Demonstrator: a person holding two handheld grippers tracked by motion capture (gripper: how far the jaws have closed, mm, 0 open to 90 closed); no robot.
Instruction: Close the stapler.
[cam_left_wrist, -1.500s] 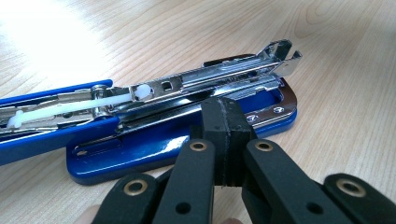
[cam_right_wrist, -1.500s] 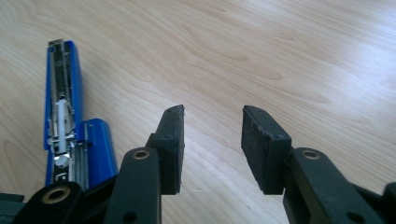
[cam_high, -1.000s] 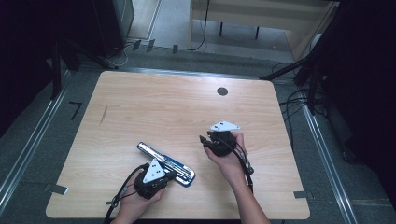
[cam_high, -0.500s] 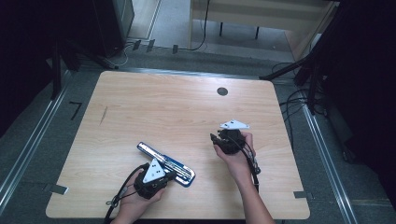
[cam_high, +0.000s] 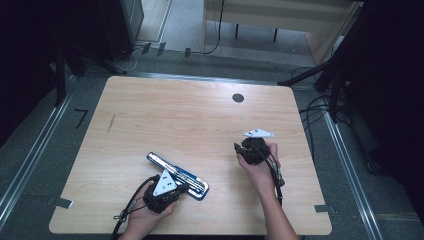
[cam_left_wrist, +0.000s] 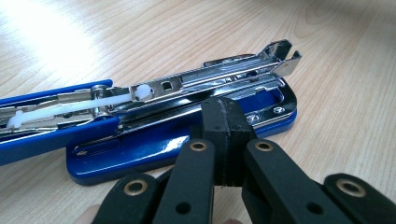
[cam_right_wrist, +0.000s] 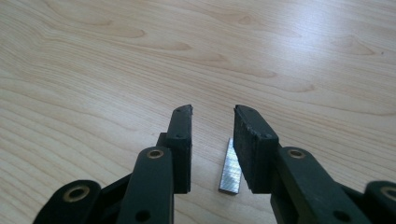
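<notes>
left gripper: black two-jaw gripper (cam_left_wrist: 223, 140) in the person's left hand (cam_high: 150, 215), near table edge at about 7 o'clock; jaws pressed together, nothing between the pads; tips just at the stapler's blue base, contact unclear
right gripper: black two-jaw gripper (cam_right_wrist: 212, 140) in the right hand (cam_high: 260, 167), at about 4 o'clock on the table; jaws spread, have just been closing; staple strip lies between them, close to one pad, not pinched
stapler: blue plastic and chrome metal stapler (cam_left_wrist: 187, 107), swung open flat, chrome magazine channel exposed, white pusher inside; in high view (cam_high: 177, 175) lying diagonal, at 1 o'clock of the left gripper, well apart from the right gripper
staples: short flat silver strip of staples (cam_right_wrist: 229, 170), flat on the wood, between the right gripper's jaws
table: light wood-grain tabletop (cam_high: 190, 125), round dark grommet (cam_high: 238, 98) at about 1 o'clock near far edge
</notes>
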